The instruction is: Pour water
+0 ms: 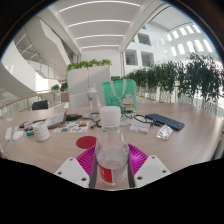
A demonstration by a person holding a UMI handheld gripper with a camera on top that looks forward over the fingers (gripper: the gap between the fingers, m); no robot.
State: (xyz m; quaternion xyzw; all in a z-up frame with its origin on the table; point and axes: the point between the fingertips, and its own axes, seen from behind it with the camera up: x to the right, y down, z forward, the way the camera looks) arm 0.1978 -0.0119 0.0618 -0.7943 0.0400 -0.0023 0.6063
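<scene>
The hand-held gripper (111, 168) is clamped on an upright, capped water bottle (111, 150) between its fingers, above the desk (190, 130). Judged step: carrying toward a vessel; next needs finding one and tilting.

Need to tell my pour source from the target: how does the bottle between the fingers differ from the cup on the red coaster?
The water bottle stands close, between the gripper fingers, pads against its sides; the clear cup stands farther ahead on the red coaster, untouched. The bottle carries a white screw cap and a red label; the cup shows neither. The bottle looks taller, though nearness exaggerates that. Both are transparent and upright on the table.
</scene>
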